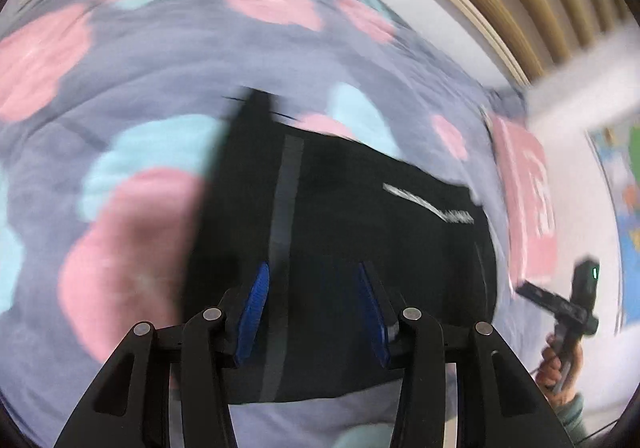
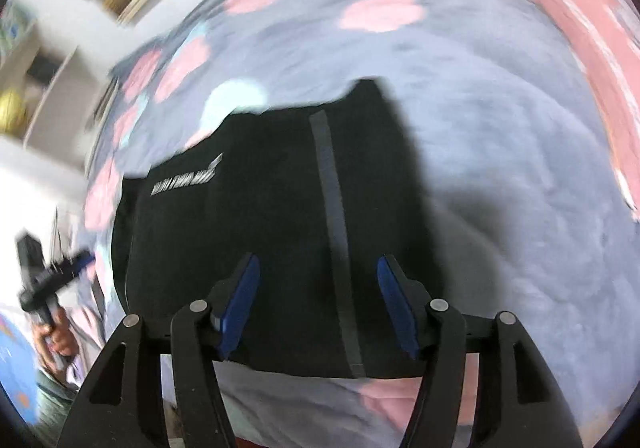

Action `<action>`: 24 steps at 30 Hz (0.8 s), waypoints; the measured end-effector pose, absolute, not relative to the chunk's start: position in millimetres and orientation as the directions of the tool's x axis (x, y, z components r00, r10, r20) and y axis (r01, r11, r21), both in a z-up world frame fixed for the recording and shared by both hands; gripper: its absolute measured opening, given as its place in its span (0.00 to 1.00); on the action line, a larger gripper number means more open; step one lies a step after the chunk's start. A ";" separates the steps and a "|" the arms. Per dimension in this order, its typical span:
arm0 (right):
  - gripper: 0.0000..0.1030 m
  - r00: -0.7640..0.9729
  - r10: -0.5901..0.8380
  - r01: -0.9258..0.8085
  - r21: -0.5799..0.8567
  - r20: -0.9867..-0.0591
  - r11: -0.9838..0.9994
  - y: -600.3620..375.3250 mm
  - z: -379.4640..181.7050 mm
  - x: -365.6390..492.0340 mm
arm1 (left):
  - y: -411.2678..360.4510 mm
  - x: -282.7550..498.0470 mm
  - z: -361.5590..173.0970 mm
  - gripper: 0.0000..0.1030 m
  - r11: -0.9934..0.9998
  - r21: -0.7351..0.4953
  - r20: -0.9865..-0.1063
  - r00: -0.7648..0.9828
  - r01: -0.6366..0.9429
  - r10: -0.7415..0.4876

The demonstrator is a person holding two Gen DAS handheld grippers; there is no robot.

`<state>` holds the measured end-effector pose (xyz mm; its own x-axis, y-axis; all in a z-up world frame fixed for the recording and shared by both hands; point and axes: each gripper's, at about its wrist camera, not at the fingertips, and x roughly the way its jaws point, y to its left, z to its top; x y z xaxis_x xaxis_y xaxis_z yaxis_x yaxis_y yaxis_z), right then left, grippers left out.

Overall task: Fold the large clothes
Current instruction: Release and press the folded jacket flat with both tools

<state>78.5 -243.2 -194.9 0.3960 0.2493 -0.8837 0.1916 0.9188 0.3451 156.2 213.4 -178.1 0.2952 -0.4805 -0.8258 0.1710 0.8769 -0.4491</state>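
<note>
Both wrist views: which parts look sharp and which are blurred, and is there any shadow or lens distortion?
Left wrist view: the left gripper is sharp; the black garment and the patterned bedspread are smeared by motion, and the fisheye bends the wooden slats. Right wrist view: the right gripper is sharp, the white lettering is streaked, and a soft shadow lies right of the garment.

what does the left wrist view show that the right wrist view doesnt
Only the left wrist view shows the right hand-held gripper off to one side, and large light blue patches on the bedding.

Only the right wrist view shows the left hand-held gripper, a white shelf and a yellow object on it.

Both show the black garment lying flat with its grey stripe and white lettering, on grey bedding with pink spots, nothing between the jaws.
</note>
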 end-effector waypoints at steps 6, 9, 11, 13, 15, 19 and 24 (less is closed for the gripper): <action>0.63 0.297 0.068 0.123 0.108 -0.953 0.986 -168.3 -249.9 96.7 | 104.7 139.4 -240.4 0.46 0.911 -0.263 -0.911 0.228 0.317 -0.342; 0.64 0.250 -0.001 0.133 0.033 -0.968 0.991 -157.4 -276.7 103.6 | 92.2 137.5 -274.1 0.46 0.943 -0.179 -0.940 0.236 0.279 -0.248; 0.64 0.253 -0.025 0.129 0.008 -0.967 0.992 -154.4 -283.9 106.1 | 94.1 138.2 -278.9 0.47 0.947 -0.187 -0.932 0.257 0.261 -0.255; 0.64 0.245 -0.027 0.141 0.008 -0.969 0.990 -155.5 -287.0 108.1 | 95.2 139.4 -277.9 0.47 0.947 -0.189 -0.932 0.255 0.261 -0.256; 0.64 0.232 -0.019 0.148 0.016 -0.973 0.989 -157.2 -284.3 108.7 | 98.1 139.2 -273.4 0.47 0.945 -0.189 -0.934 0.249 0.267 -0.257; 0.64 0.214 0.003 0.159 0.038 -0.977 0.987 -162.0 -264.4 104.5 | 103.2 137.0 -251.3 0.47 0.946 -0.190 -0.932 0.255 0.263 -0.258; 0.64 0.278 0.030 0.159 0.076 -0.960 0.984 -164.2 -218.0 92.1 | 107.5 127.7 -198.1 0.47 0.947 -0.156 -0.909 0.334 0.279 -0.249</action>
